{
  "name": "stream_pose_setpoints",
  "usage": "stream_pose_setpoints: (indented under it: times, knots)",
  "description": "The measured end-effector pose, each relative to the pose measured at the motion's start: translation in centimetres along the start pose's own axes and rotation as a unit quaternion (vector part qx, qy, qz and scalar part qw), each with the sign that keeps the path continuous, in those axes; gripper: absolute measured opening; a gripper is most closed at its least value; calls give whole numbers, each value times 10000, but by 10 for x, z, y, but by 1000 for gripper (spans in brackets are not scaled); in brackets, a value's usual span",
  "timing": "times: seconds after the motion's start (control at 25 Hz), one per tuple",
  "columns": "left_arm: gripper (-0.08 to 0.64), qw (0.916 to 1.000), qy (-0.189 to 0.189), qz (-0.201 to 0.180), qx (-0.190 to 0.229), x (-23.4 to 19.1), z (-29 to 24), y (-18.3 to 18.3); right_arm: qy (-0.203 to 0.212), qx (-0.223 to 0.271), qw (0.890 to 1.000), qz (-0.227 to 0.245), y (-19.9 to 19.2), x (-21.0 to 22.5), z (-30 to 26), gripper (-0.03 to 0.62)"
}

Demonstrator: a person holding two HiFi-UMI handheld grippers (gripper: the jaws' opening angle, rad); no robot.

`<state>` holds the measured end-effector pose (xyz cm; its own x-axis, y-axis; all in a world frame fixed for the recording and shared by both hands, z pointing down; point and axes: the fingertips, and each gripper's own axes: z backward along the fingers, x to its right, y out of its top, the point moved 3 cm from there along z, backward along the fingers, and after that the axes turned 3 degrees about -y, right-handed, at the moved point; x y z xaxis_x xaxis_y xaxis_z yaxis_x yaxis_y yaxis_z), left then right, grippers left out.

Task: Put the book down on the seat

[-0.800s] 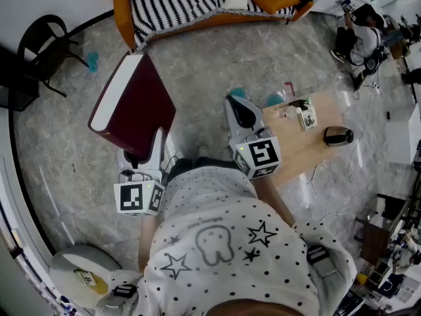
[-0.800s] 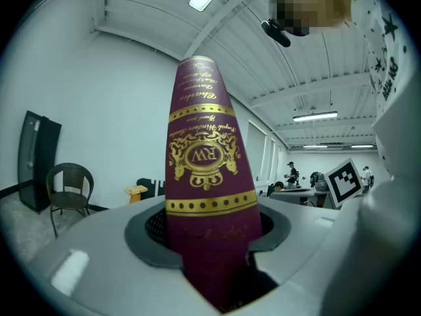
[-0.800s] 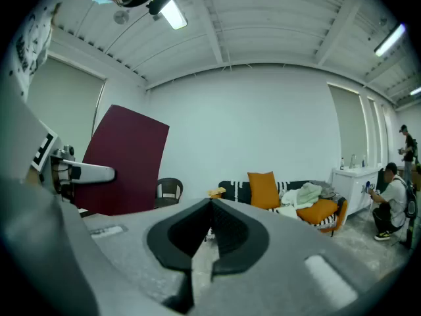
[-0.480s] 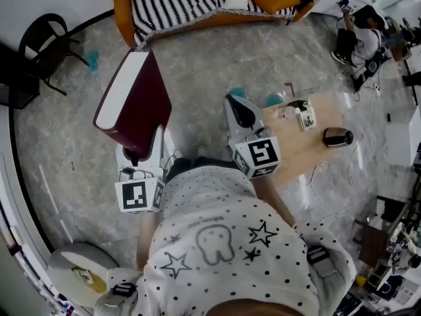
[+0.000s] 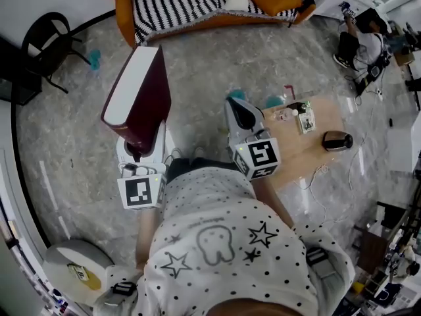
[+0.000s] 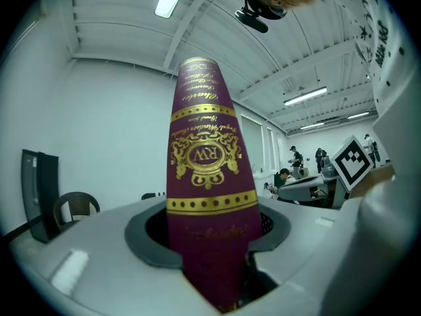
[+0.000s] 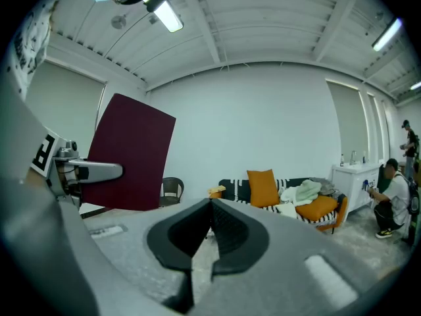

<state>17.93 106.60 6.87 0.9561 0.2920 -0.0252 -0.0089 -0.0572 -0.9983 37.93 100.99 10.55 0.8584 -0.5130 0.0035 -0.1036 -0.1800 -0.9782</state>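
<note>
Left tongs: head view, clamped on book at 10 o'clock, now turned more edge-on than before; sofa at 12 well apart. Left gripper view: spine gripped. Right gripper view: right tongs closed, empty. Carry unfinished.

The white plastic left gripper, held level, clamps its jaws on the lower end of a maroon hardcover book, while the matching right gripper beside it tilts slightly down, jaws together and empty.
</note>
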Motion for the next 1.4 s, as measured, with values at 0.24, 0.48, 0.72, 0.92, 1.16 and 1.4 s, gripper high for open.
stream_pose_setpoints:
  times: [0.24, 0.48, 0.72, 0.92, 1.16, 1.4]
  knots:
    - [232, 9997, 161, 191, 46, 12, 3, -4, 188, 62, 9996, -190, -10, 9, 11, 0]
    - [232, 9988, 354, 353, -20, 10, 7, -8, 228, -19, 9996, -186, -13, 16, 9, 0]
    - [232, 9988, 324, 374, -54, -10, -6, -10, 319, -91, 9992, -212, -10, 9, -18, 0]
    - [232, 9986, 136, 499, -108, -36, -31, -6, 304, -165, 9992, -195, 0, 0, -46, 0]
    - [230, 9989, -32, 470, -15, -65, -60, 10, 182, -139, 9995, -224, 17, 0, -84, 0]
    - [230, 9981, -96, 604, 31, -97, -76, 15, 120, -70, 9996, -251, 26, -8, -115, 0]
